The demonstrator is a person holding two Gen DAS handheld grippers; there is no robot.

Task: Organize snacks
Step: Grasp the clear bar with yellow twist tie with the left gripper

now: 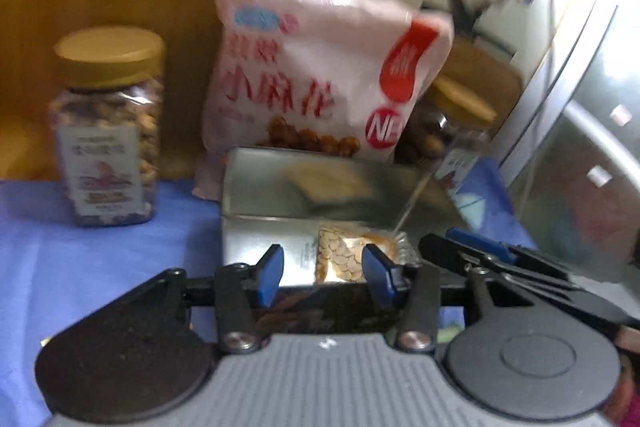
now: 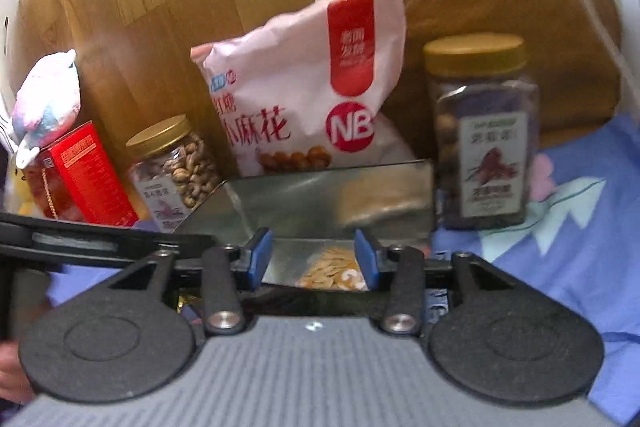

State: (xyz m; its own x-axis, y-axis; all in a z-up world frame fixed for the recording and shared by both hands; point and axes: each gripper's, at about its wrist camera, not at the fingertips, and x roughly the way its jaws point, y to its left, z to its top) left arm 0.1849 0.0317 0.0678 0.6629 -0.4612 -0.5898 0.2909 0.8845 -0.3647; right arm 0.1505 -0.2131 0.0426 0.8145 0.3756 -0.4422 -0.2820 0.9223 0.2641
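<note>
An open shiny metal tin (image 1: 256, 187) (image 2: 304, 195) sits on the blue cloth right in front of both grippers. A clear packet of seeds (image 1: 340, 255) (image 2: 332, 273) lies in its near end, a pale biscuit pack (image 1: 328, 179) (image 2: 380, 203) further in. My left gripper (image 1: 324, 267) is open with its blue fingers either side of the seed packet. My right gripper (image 2: 312, 257) is open over the tin's near edge. A pink-and-white snack bag (image 1: 320, 67) (image 2: 304, 95) stands behind the tin.
A gold-lidded nut jar (image 1: 108, 131) (image 2: 176, 167) stands left of the tin, another (image 2: 484, 135) (image 1: 448, 123) to its right. A red box (image 2: 92, 175) and a soft toy (image 2: 48, 99) are far left. A wooden panel (image 2: 160, 7) backs the scene.
</note>
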